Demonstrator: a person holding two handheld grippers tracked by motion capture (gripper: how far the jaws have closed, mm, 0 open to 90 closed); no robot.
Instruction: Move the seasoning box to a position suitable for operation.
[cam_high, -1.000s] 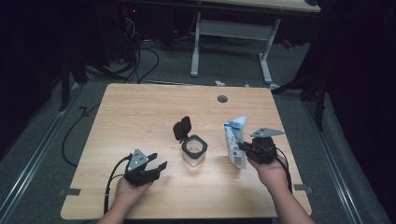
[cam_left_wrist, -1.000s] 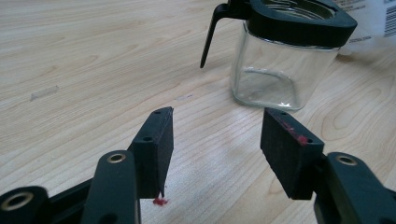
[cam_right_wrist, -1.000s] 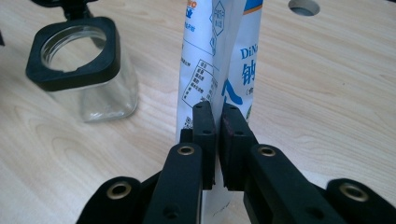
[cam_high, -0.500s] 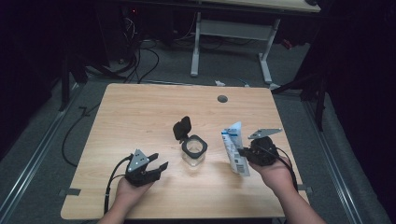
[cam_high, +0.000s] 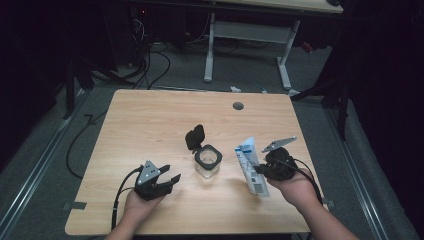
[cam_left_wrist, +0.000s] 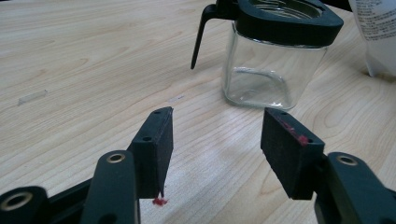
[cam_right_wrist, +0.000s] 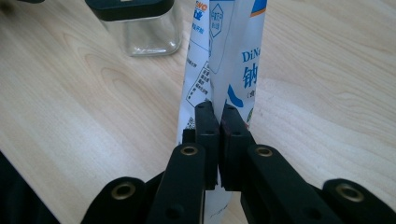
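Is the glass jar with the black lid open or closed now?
Open: the clear glass jar's black flip lid stands raised behind its rim.

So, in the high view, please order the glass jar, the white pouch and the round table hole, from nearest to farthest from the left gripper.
From the left gripper:
1. Glass jar, just to its right, mid-table.
2. White pouch, farther right, clamped in the right gripper.
3. Round hole, near the far edge.

left gripper (cam_high: 167, 178): jaws apart | right gripper (cam_high: 261, 169): jaws clamped together

The left gripper (cam_left_wrist: 215, 144) has its fingers (cam_left_wrist: 156, 149) spread wide above the counter (cam_left_wrist: 84, 70), with nothing between them. Ahead stands an empty glass jar (cam_left_wrist: 271, 70) with a black rim, a white pouch (cam_left_wrist: 378, 32) just beside it.
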